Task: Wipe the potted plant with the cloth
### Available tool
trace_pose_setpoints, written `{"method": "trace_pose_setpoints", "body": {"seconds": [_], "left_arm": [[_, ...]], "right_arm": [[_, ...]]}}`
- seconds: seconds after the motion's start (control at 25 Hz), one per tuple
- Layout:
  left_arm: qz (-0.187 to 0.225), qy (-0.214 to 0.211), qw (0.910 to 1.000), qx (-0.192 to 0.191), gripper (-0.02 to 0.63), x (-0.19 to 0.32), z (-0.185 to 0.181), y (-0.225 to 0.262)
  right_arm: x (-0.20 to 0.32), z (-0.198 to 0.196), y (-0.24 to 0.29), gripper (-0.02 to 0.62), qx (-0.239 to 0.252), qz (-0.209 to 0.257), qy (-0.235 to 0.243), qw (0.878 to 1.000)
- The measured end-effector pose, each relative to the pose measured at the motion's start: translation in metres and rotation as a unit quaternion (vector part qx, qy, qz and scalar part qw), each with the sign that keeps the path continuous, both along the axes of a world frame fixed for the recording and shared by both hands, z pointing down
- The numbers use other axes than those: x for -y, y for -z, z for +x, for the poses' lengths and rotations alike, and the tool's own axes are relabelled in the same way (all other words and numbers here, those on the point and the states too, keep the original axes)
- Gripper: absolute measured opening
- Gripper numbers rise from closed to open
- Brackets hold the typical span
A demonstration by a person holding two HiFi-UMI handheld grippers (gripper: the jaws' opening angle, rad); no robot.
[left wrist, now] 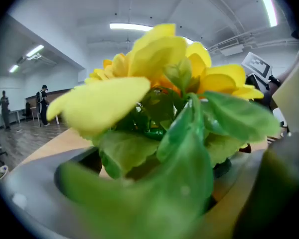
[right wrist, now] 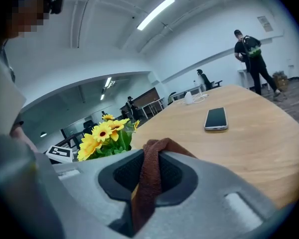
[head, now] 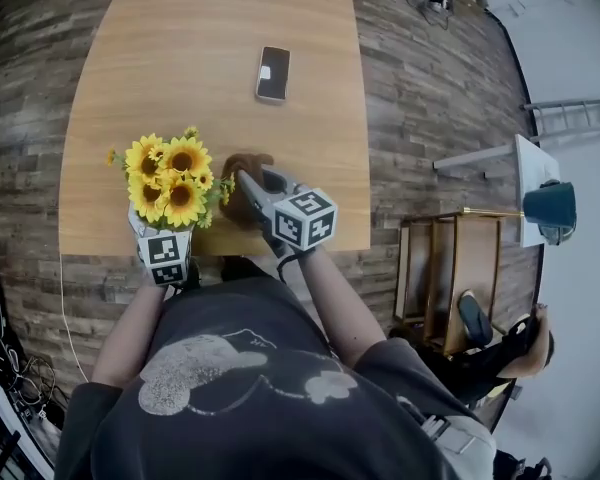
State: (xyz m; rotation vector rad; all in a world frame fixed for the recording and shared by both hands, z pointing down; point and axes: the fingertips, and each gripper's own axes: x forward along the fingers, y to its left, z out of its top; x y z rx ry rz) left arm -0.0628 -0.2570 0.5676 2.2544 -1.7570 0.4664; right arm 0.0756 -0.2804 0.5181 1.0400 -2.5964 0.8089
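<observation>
While right gripper [right wrist: 149, 183] pinches cloth [right wrist: 157, 146], left [head: 160, 236] flanks plant [head: 170, 178]

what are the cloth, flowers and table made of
The cloth is brown with a soft, napped, matte surface, so it looks like microfibre or terry.
The flowers are likely artificial, fabric or plastic: the leaves look evenly green and slightly glossy, though they are blurred close up.
The table has a light wood-look top with faint grain and a satin finish. Solid wood or laminate, I cannot tell.
</observation>
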Motion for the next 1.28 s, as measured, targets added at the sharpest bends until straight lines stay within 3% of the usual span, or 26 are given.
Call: {"method": "trace_pose_setpoints", "body": {"seconds": [0.36, 0.8, 1.04, 1.28], "left_arm": [[-0.012, -0.001, 0.9997, -0.022, 0.607, -0.001, 0.004, 0.008], [-0.016, -0.03, 0.9992, -0.021, 0.603, -0.002, 0.001, 0.007], [-0.019, -0.036, 0.9988, -0.029, 0.606, -0.001, 0.0, 0.006], [-0.017, -0.052, 0.9979, -0.034, 0.606, -0.002, -0.001, 0.006]], "right_arm": [[0.026, -0.042, -0.013, 0.044, 0.014, -0.006, 0.104, 0.994], [0.039, -0.109, -0.024, 0.043, 0.035, -0.015, 0.236, 0.971], [0.038, -0.106, -0.027, 0.043, 0.082, -0.058, 0.231, 0.968], [0.021, -0.094, -0.025, 0.043, 0.1, -0.069, 0.219, 0.968]]}}
